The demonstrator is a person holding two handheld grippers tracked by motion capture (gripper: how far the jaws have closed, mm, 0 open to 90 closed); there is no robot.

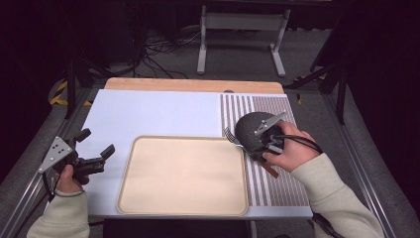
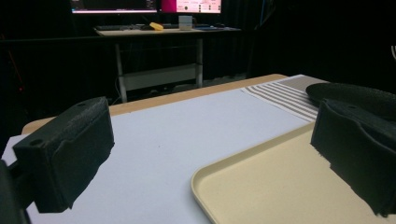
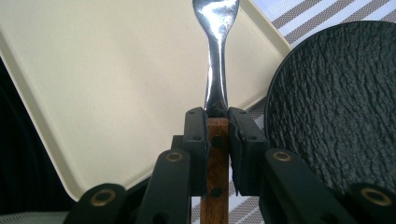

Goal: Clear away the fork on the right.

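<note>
- In the right gripper view, nearest the lens, the right gripper [image 3: 217, 122] has its two black jaws pinching the wooden handle of a fork [image 3: 216, 56]; the steel neck runs straight up the middle of the frame and the tines are cut off at the top edge.
- In the high view that gripper sits right of centre, in the person's right hand [image 1: 289, 151]. The brown end of the handle sticks out below the hand, and the metal end lies at the tray's upper right corner.
- The left gripper [image 1: 96, 148] is at the lower left of the high view, held in the left hand [image 1: 69, 177]. Its jaws are spread wide with nothing between them.
- The beige tray [image 1: 148, 198] lies in the lower centre of the high view, and its floor is bare.
- A black textured plate [image 3: 336, 102] is at the right of the right gripper view, just beside the tray's corner. In the high view it lies under the right gripper.
- A white mat [image 1: 158, 111] covers most of the table, and a brown-and-white striped cloth [image 1: 277, 191] takes the right part.
- A wooden table edge [image 1: 193, 85] shows along the far side.
- Beyond it are grey carpet, loose cables at the upper left and the white legs of a desk [image 1: 242, 22].
- The left gripper view shows lit monitors [image 2: 144, 5] on that desk at the top of the frame, with dark surroundings.
</note>
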